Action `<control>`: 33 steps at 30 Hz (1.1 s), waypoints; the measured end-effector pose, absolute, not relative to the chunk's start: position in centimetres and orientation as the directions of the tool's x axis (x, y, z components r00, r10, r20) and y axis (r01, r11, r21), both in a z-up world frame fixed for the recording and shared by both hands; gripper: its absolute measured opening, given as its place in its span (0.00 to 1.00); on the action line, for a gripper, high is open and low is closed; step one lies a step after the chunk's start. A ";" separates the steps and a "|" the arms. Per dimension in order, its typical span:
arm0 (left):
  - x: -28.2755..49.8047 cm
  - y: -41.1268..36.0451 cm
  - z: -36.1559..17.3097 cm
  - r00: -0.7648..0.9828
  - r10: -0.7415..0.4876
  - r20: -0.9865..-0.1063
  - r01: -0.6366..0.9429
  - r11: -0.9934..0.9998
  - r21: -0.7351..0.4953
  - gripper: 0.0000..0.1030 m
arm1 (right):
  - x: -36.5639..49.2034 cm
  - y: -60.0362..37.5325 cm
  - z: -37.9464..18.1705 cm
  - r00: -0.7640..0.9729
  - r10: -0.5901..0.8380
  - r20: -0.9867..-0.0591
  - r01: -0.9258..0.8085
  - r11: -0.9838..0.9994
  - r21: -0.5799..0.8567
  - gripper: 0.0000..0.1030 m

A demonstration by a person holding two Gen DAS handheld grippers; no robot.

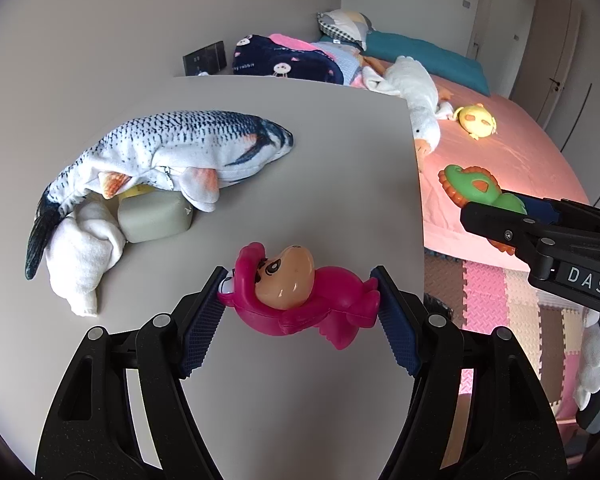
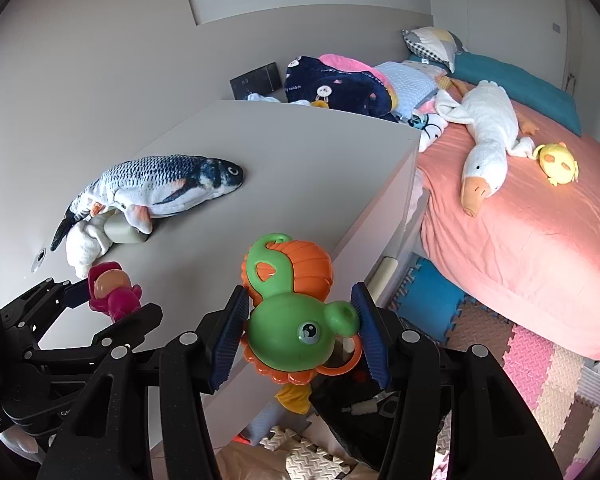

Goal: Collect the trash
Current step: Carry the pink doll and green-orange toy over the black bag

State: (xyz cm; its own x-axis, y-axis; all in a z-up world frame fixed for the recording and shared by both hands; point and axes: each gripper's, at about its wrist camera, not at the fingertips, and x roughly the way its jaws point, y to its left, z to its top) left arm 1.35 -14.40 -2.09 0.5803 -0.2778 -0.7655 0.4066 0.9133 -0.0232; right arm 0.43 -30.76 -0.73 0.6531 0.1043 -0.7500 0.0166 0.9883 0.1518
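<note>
My left gripper (image 1: pixel 300 300) is shut on a magenta plastic figure toy (image 1: pixel 300 296) with a peach face, held above the beige cabinet top (image 1: pixel 300 140). In the right wrist view that same magenta toy (image 2: pixel 114 292) and the left gripper (image 2: pixel 108 300) show at lower left. My right gripper (image 2: pixel 300 320) is shut on a green and orange snail toy (image 2: pixel 292 312), its blue pads pressing both sides, over the cabinet's front edge. In the left wrist view the right gripper (image 1: pixel 496 210) enters from the right, and the green snail toy (image 1: pixel 472 184) sticks out of it.
A plush fish (image 1: pixel 172 148) lies on the cabinet over a grey-green block (image 1: pixel 156 216) and a white cloth (image 1: pixel 84 252). The pink bed (image 2: pixel 520 232) carries a white goose plush (image 2: pixel 484 140), a yellow plush (image 2: pixel 558 164) and bedding. Foam mats (image 2: pixel 500 344) cover the floor.
</note>
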 end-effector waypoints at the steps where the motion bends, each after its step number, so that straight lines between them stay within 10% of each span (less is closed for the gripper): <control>1: 1.2 -14.8 -2.0 0.581 -0.279 -0.765 0.412 0.911 -0.019 0.68 | 0.3 -31.0 -0.7 0.653 0.102 -0.750 0.021 0.988 0.153 0.53; 33: -1.5 -26.0 -1.7 0.489 -0.380 -0.785 0.593 0.805 -0.020 0.68 | -5.4 -40.4 0.0 0.696 -0.027 -0.718 0.221 0.959 0.178 0.53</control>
State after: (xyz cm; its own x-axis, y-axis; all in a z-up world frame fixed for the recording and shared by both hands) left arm -1.50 -26.00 -1.71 0.4894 -0.3799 -0.7850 0.5931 0.8049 -0.0197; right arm -5.38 -40.42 0.00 0.6960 -0.0274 -0.7176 0.2209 0.9590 0.1776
